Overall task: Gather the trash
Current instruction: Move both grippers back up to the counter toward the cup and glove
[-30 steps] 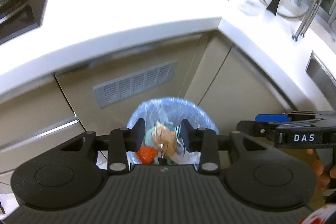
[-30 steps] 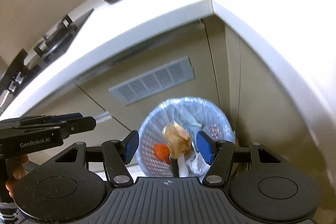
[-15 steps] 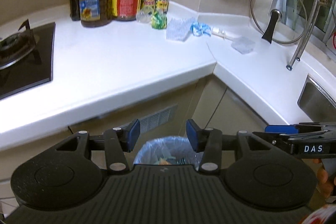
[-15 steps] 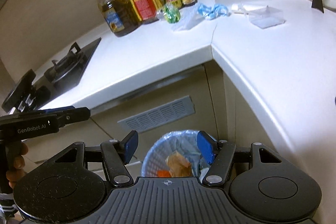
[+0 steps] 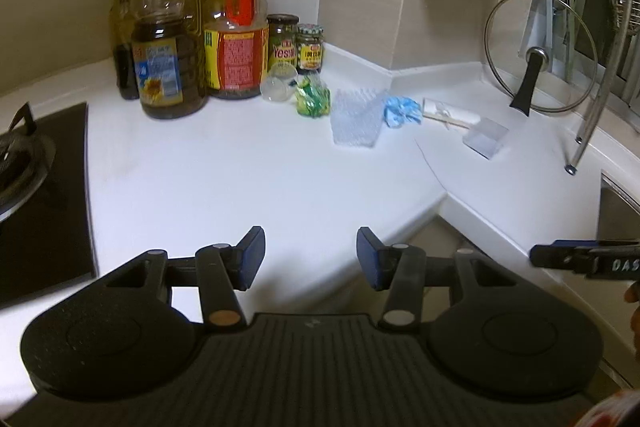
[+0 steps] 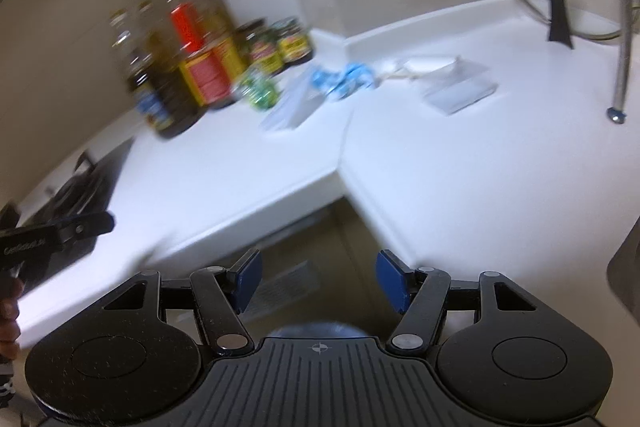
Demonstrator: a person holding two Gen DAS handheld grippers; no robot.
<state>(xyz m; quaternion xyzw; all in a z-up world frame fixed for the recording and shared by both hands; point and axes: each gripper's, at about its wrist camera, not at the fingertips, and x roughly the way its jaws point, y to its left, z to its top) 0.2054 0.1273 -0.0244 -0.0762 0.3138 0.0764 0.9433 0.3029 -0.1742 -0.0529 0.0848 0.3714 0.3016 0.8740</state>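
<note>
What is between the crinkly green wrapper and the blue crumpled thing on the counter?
A clear, bumpy plastic bag lies flat between the green wrapper and the blue crumpled scrap. The left wrist view shows it best; the right wrist view is blurry.

The white L-shaped tabletop [image 5: 224, 179] carries tall oil bottles [image 5: 168, 39] at its back wall; just right of them lie a green crumpled wrapper [image 5: 313, 101], clear bubble wrap [image 5: 357, 119], blue crumpled plastic [image 5: 401, 111] and a clear plastic box [image 5: 485, 137].

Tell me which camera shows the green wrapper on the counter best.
The left wrist view: the green wrapper is sharp there, lying in front of the jars. The right wrist view shows it only as a motion-blurred green patch.
</note>
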